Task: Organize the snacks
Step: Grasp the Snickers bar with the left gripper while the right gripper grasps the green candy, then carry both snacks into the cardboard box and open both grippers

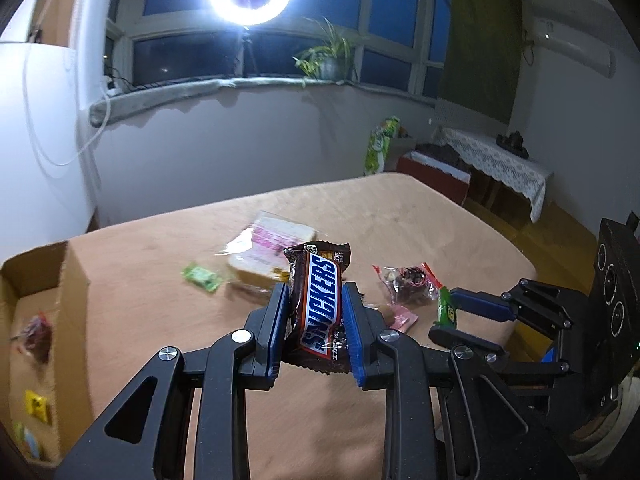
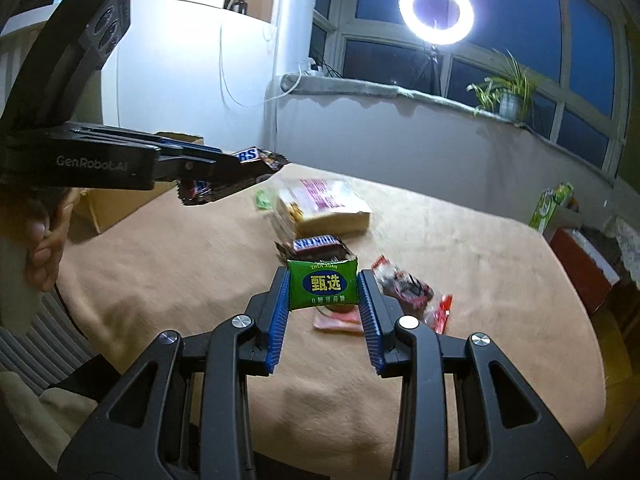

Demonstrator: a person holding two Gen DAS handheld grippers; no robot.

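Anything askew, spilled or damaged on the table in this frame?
Nothing damaged or spilled. Loose snacks lie scattered on the table, as expected mid-task. The left gripper holds a Snickers bar; the right gripper holds a green packet.

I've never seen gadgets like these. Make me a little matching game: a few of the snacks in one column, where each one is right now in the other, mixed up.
Things:
1. Snickers bar
2. green candy packet
3. wrapped sandwich
4. yellow packet

Places:
a. lying on the table
b. inside the cardboard box
c. clamped in the left gripper
d. clamped in the right gripper

Pairs: 1-c, 2-d, 3-a, 4-b
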